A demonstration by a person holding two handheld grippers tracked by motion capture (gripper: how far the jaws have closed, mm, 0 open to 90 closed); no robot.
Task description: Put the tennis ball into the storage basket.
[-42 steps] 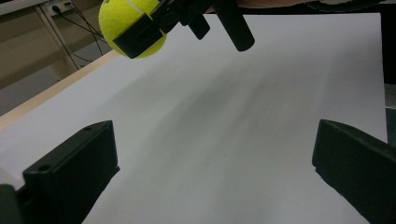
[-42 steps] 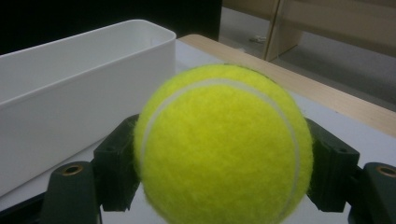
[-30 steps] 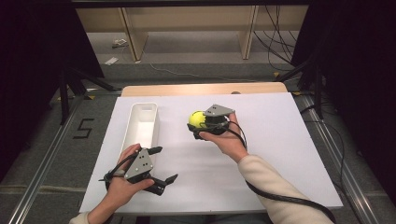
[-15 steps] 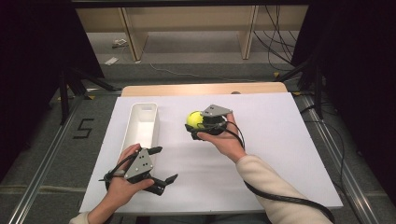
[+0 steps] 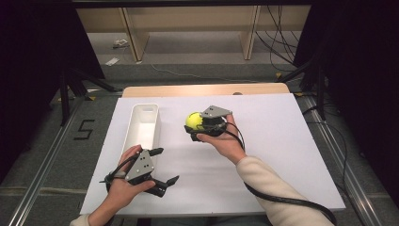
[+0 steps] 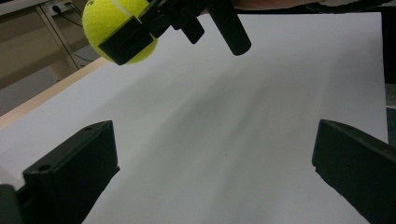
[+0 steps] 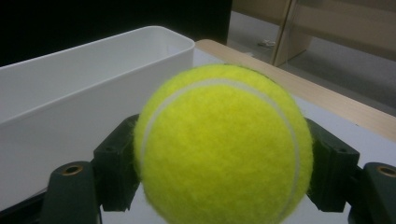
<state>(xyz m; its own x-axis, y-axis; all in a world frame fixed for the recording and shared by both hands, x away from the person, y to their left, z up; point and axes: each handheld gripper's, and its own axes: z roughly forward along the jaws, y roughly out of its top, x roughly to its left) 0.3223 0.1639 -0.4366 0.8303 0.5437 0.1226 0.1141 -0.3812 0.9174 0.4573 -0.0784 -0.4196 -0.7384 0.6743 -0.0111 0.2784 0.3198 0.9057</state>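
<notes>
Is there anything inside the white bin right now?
In the high view the white bin looks empty down to its floor. Its near end is partly hidden by the left claw. The tennis ball sits in the right claw, beside it.

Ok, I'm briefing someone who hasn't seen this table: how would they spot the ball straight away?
Start at the big white board covering the table, then find the long white rectangular plastic bin on its left half. Just right of that bin, the fuzzy yellow-green tennis ball sits clamped in the right tongs. It is the one brightly coloured, round thing here.
</notes>
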